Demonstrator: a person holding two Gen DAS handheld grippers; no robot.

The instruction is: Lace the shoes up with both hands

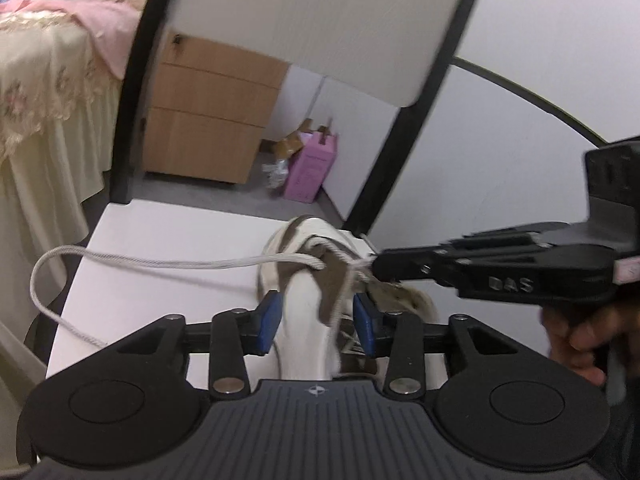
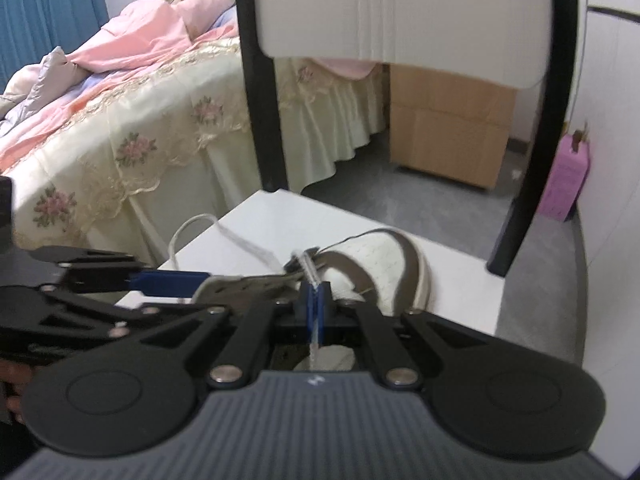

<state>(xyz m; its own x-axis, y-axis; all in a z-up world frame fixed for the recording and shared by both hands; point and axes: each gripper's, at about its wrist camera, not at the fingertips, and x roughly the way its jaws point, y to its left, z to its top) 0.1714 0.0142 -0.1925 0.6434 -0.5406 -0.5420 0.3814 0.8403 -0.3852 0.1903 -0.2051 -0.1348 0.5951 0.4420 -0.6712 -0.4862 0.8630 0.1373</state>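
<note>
The raised letters "DAS" are read on the side of the black right gripper (image 1: pixel 374 268), which is seen in the left wrist view reaching in from the right, held by a hand (image 1: pixel 580 344). Its blue-padded jaws are closed tight on a strand of the white braided shoelace (image 2: pixel 314 276). The black left gripper (image 1: pixel 318 322) is held part open, its blue pads (image 1: pixel 269 320) set either side of the shoe without pressing on it. The white and brown lace-up shoe (image 1: pixel 304 316) is found on the white chair seat (image 1: pixel 168 240), near its right edge; a long loop of lace is trailed toward the seat's left edge. Behind are seen the black-framed white chair back (image 1: pixel 320 20), a wooden drawer cabinet (image 1: pixel 208 112), a pink box (image 1: pixel 310 168) and a bed under a cream floral cover (image 2: pixel 120 140)
</note>
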